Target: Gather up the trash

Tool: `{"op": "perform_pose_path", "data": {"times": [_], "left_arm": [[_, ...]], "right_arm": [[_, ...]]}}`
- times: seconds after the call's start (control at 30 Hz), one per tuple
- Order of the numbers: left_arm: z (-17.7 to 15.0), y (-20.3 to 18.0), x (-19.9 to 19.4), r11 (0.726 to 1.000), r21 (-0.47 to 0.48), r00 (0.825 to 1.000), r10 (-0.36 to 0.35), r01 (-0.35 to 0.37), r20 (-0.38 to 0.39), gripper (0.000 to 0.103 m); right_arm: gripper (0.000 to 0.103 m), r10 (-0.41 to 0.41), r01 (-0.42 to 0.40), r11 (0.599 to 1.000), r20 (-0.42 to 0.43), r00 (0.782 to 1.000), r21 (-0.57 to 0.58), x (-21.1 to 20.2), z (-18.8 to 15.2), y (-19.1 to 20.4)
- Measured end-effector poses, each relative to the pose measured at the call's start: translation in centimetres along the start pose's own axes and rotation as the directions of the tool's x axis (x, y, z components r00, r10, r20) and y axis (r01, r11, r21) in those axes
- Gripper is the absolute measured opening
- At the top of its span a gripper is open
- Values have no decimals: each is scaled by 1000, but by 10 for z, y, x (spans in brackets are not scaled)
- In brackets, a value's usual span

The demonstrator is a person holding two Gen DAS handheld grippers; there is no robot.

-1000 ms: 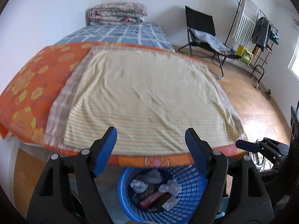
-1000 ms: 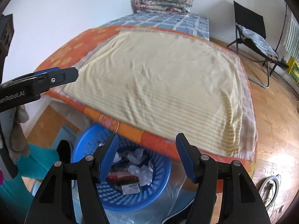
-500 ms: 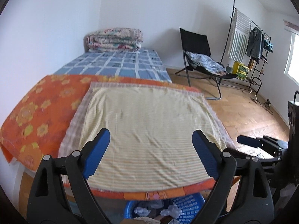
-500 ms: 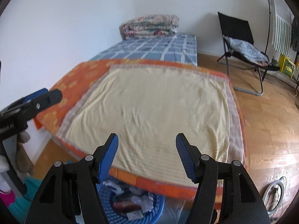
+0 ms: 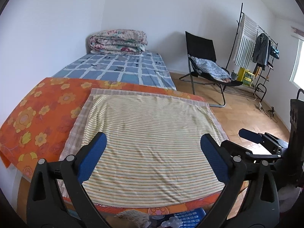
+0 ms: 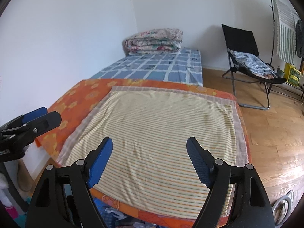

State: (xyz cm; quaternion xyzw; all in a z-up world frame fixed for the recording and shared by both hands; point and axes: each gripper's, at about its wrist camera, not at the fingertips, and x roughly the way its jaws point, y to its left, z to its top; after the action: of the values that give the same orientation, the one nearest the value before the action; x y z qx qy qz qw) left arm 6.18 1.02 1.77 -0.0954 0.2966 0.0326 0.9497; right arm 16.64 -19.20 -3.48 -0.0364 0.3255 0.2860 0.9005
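Note:
The blue trash basket (image 5: 190, 217) shows only as a sliver at the bottom edge of the left wrist view, with crumpled clear plastic (image 5: 172, 223) in it. In the right wrist view its blue rim (image 6: 100, 206) and some wrappers (image 6: 114, 215) peek out below the bed's edge. My left gripper (image 5: 153, 142) hovers above the near end of the bed, jaws opening wide with nothing between them. My right gripper (image 6: 149, 144) hangs beside it to the right, jaws also opening and empty.
A yellow striped cloth (image 5: 152, 133) lies over an orange flowered sheet (image 5: 38, 114) on the bed. A folded quilt (image 5: 117, 41) sits at the far end. A black folding chair (image 5: 205, 62) and a clothes rack (image 5: 256, 53) stand on the wooden floor to the right.
Both grippers have risen and tipped upward, so the basket has slid almost out of the bottom of both views. Both pairs of jaws stand wider apart than before.

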Motion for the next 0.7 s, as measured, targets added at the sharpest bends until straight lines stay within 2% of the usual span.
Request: {"op": "perform_pose_path", "data": {"times": [0.17,0.37,0.7], "left_arm": [[-1,5,11,1000,-14,999,22,-23,-33,101],[-2,8,12,999,-16,999,33,-34,-34,101],[-9,8,9,999,-2,998,51,-51,-26,102]], "right_arm": [[80,9,-9,1000,-23,1000,12,8,0,-1],[80,20,-16,997,-51,999,82,17,0,-12],[80,-1,6,994,-46,999,110,17,-1,-17]]}}
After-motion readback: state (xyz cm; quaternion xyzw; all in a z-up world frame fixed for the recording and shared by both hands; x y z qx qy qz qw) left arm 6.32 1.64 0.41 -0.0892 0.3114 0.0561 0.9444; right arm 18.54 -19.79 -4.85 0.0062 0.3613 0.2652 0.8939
